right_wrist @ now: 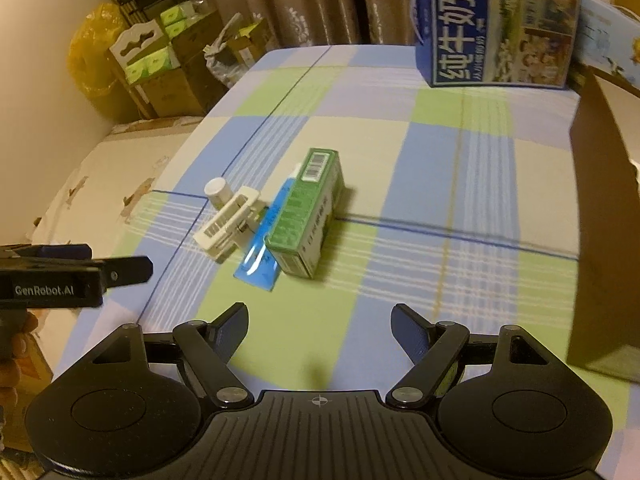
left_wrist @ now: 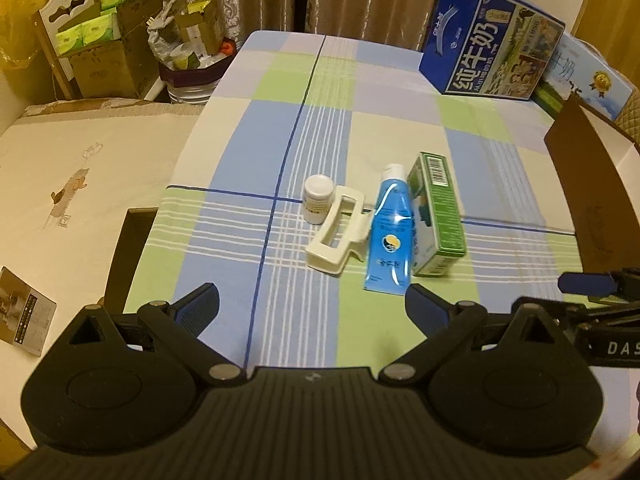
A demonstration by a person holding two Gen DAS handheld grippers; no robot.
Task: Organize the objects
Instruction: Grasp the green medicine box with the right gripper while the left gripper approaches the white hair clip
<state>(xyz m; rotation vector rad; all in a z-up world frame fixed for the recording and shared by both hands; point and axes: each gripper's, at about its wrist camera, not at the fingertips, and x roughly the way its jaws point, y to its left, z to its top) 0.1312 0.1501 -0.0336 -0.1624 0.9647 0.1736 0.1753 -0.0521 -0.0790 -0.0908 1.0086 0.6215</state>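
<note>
While both grippers hang above the near edge of the checked tablecloth point(left_wrist: 280, 92), four small things lie in a tight row at its middle, and the blue tube point(left_wrist: 390, 232) serves best as the marker for all of them. Farthest to the left of the tube stands a small white jar point(left_wrist: 318, 198), upright, its lid on. Between jar and tube lies a cream hair claw clip point(left_wrist: 338, 232), touching the jar at its far end and resting against the tube's side. The tube itself lies flat, white cap pointing away toward the curtains. Pressed against the tube's right side is a green carton point(left_wrist: 438, 216), lying on its long side with a barcode on the far end.

Nearer than the tube, the left gripper point(left_wrist: 312, 312) has its jaws spread wide with nothing between them. To the right of the tube and nearer, the right gripper point(right_wrist: 318, 328) is likewise spread and empty. Well beyond the tube, at the far right, stands a blue milk carton box point(left_wrist: 488, 40); a brown cardboard box point(right_wrist: 604, 248) sits at the right edge of the cloth.
</note>
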